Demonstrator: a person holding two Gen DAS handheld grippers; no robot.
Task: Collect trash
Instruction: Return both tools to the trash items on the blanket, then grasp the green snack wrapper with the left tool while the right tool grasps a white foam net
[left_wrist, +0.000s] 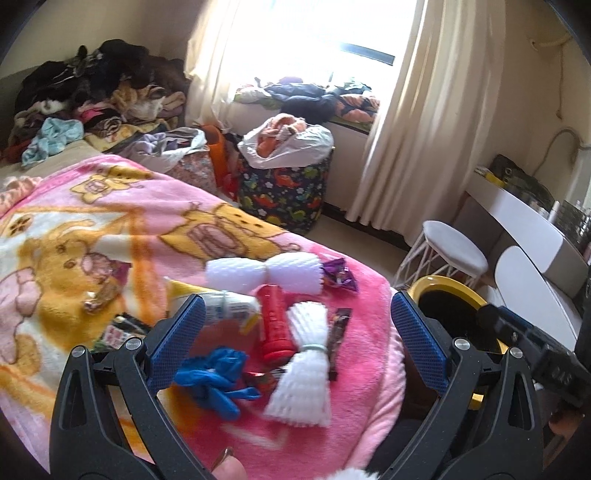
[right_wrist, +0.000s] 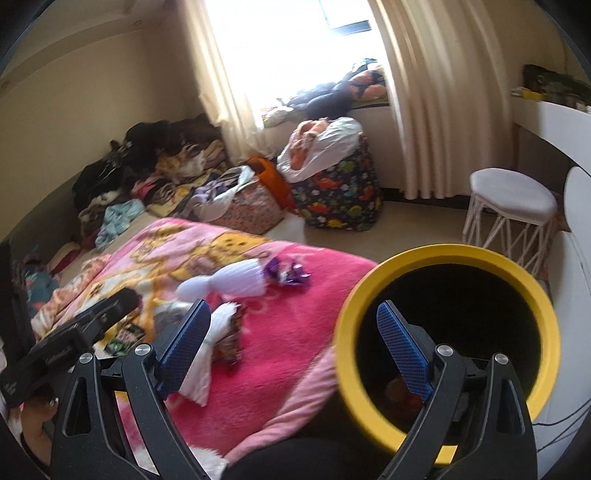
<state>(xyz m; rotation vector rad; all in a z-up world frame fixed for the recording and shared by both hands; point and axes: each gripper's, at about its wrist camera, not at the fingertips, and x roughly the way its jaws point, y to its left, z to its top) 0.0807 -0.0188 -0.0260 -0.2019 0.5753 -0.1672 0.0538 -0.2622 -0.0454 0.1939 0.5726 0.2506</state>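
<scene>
- Left tongs (left_wrist: 295, 343): spread wide and empty, hovering above the litter on the pink blanket (left_wrist: 365, 354) of the bed.
- Right tongs (right_wrist: 293, 354): likewise spread and empty; one blue pad hangs over the mouth of the yellow-rimmed bin (right_wrist: 447, 254), the other over the blanket's edge.
- Nearest litter, between the left tongs' pads: a crumpled blue glove (left_wrist: 218, 376) and, just beside it, a tied white foam net (left_wrist: 303, 384).
- Next: a red tube (left_wrist: 275, 325) lying touching the foam net, with a dark snack wrapper (left_wrist: 340, 332) along the net's other side.
- Further: a second foam net (left_wrist: 266, 273), twisted at the middle, and a purple foil wrapper (left_wrist: 338, 275) touching its end.
- Bin position: at the bed's corner, close to the litter; its inside is dark, with something lying at the bottom.
- Judged technique: descend on one piece at a time, taking the glove first; close on its bulk rather than on a loose finger, and keep the pads clear of the plush so the blanket is not pinched and dragged.
- Far field: clothes heaps, a dinosaur-print hamper (left_wrist: 288, 192), a white stool (right_wrist: 513, 195); these appear to be belongings rather than trash.
</scene>
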